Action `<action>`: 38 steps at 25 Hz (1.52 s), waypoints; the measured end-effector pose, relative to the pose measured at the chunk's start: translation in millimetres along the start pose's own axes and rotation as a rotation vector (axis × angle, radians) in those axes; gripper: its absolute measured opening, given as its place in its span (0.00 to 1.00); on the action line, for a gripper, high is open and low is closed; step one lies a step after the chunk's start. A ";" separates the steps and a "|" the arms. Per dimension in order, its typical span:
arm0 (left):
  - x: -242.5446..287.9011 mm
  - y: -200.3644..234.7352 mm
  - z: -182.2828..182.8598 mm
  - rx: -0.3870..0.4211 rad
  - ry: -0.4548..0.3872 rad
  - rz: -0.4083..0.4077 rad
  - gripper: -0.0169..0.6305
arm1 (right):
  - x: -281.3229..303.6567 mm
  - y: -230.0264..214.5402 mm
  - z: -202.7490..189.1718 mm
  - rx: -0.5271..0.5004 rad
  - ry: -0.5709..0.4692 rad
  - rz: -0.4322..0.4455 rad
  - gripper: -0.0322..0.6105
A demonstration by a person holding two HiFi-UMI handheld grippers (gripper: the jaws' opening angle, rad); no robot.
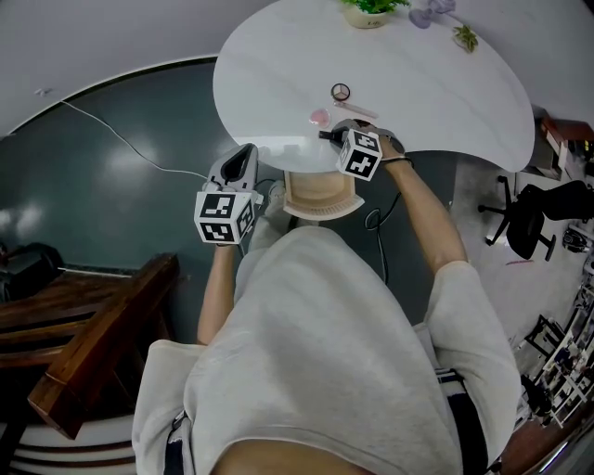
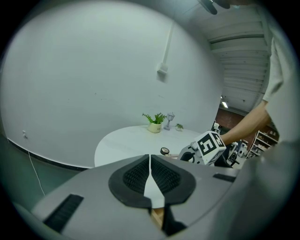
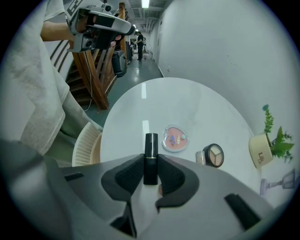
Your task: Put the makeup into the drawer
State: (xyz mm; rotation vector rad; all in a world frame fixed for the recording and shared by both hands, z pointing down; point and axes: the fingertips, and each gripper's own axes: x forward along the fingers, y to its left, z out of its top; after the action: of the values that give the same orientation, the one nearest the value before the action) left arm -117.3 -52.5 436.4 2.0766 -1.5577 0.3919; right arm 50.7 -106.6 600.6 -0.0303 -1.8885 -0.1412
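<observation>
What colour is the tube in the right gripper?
The cylindrical lipstick tube is black; the right gripper view shows it best.

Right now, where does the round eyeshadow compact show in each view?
Head view: the round eyeshadow compact lies on the white table, top centre, on the near side of the potted plant.
Left gripper view: the compact is small, at centre, just above the jaws and below the plant.
Right gripper view: the compact is at lower right, left of the plant.
Shared landmark: the potted plant.
</observation>
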 end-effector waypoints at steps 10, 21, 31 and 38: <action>5.0 -20.3 -3.9 0.028 0.003 -0.045 0.05 | -39.5 25.1 11.1 0.098 -0.125 -0.091 0.19; 3.4 -40.1 -9.9 0.055 0.006 -0.083 0.05 | -83.2 77.1 22.6 0.121 -0.214 -0.150 0.19; 4.1 -53.4 -24.4 0.050 0.024 -0.091 0.05 | -71.7 125.4 32.1 0.114 -0.246 -0.091 0.19; -1.1 -44.3 -35.2 0.030 0.034 -0.076 0.05 | -27.2 149.4 32.6 0.108 -0.209 -0.013 0.19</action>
State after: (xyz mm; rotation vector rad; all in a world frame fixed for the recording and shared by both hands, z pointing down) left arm -72.9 -22.6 455.1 2.1339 -1.4567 0.4227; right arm 42.3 46.7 577.1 0.0418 -2.1029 -0.0458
